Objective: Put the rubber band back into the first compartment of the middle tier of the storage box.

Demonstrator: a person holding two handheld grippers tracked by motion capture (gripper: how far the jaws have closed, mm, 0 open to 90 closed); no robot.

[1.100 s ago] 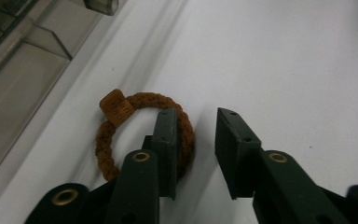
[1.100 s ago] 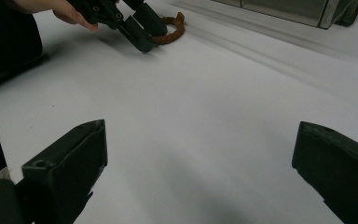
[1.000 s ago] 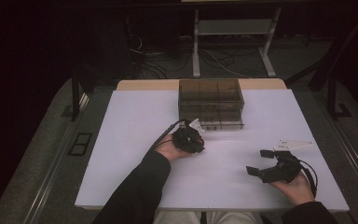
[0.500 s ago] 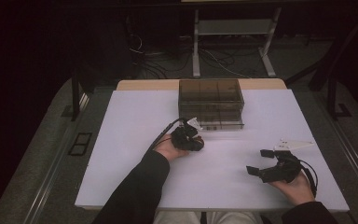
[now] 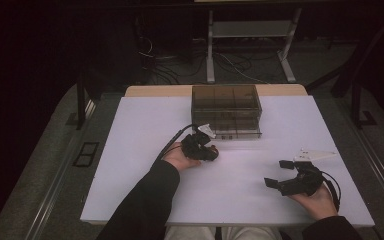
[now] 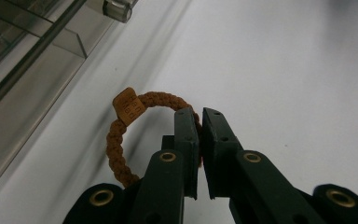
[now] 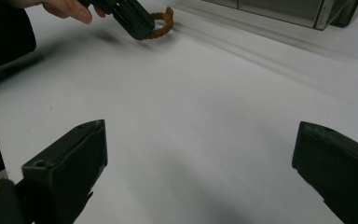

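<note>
Compared with the frame a second earlier, the left gripper (image 5: 206, 150) sits slightly lower and nearer the person, with the smoked plastic drawer box (image 5: 225, 110) just beyond it. The change is small; the likely reading is that the grasp is now made and the lift can follow.

The braided brown hair band (image 6: 135, 126) lies on the white desk (image 5: 145, 135) close beside the box front. The left fingers (image 6: 186, 140) are pressed together on the band's right-hand arc, its tag away from the pinch.

The right gripper (image 5: 285, 175) rests well apart, its fingers (image 7: 70, 163) spread wide and holding nothing.
</note>
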